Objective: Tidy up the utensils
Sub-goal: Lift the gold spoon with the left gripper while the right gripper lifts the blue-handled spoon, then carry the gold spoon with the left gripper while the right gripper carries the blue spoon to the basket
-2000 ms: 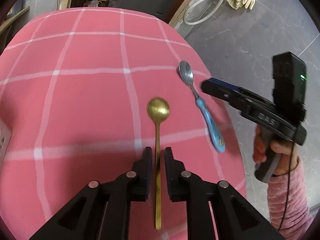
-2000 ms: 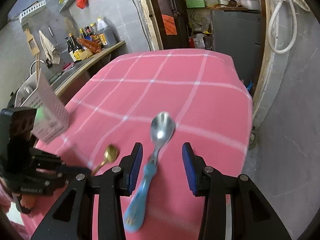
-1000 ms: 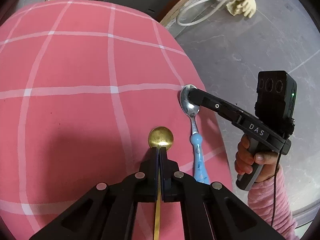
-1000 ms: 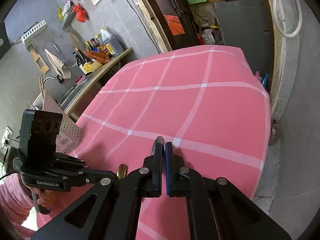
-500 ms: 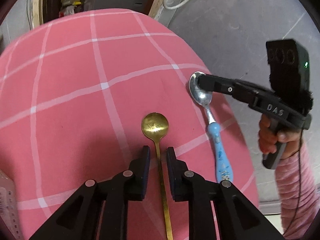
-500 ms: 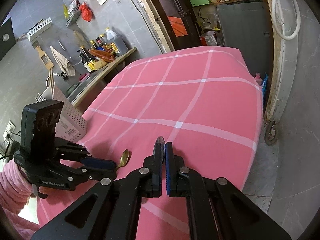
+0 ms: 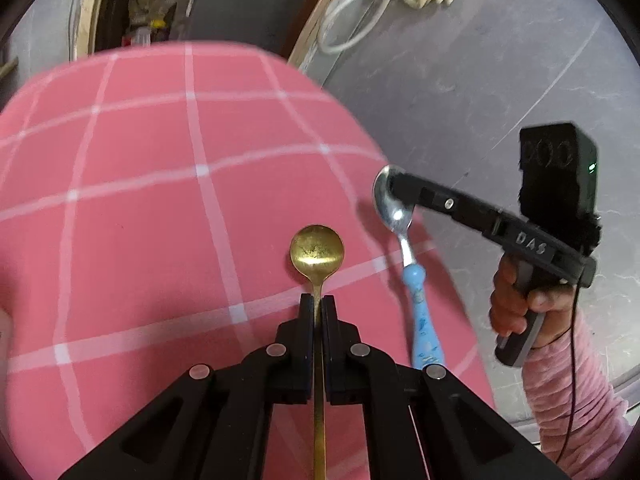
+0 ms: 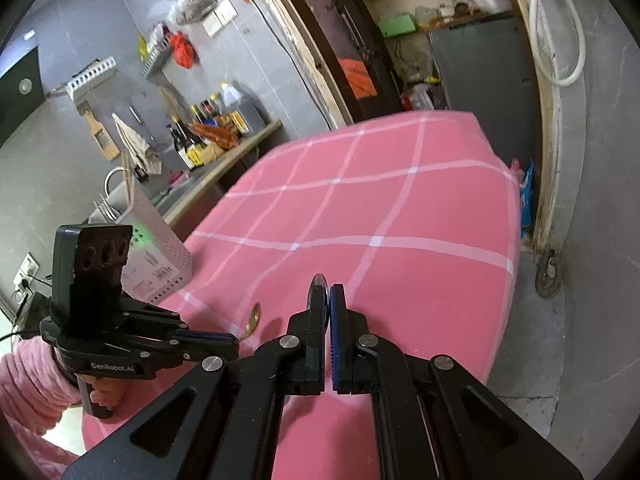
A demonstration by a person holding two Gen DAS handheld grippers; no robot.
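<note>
The gold spoon (image 7: 317,249) is clamped by its thin handle between the left tongs (image 7: 317,303), bowl forward and facing up above the pink checked tablecloth (image 7: 140,208) on the desk; its handle runs back between the fingers toward the camera. In the right wrist view only a sliver of its bowl (image 8: 253,317) shows beyond the left tongs (image 8: 230,339).

Just to its right, the blue-handled spoon (image 7: 418,300) is gripped at its steel bowl by the right tongs (image 7: 394,186), with the blue handle slanting down and back over the desk's edge. From the right wrist camera, the right tongs (image 8: 329,294) are pressed together on the edge of that bowl, a rim of metal peeping above the fingertips.

Near the far left corner of the desk stands a white perforated utensil holder (image 8: 154,240) with forks poking out.
</note>
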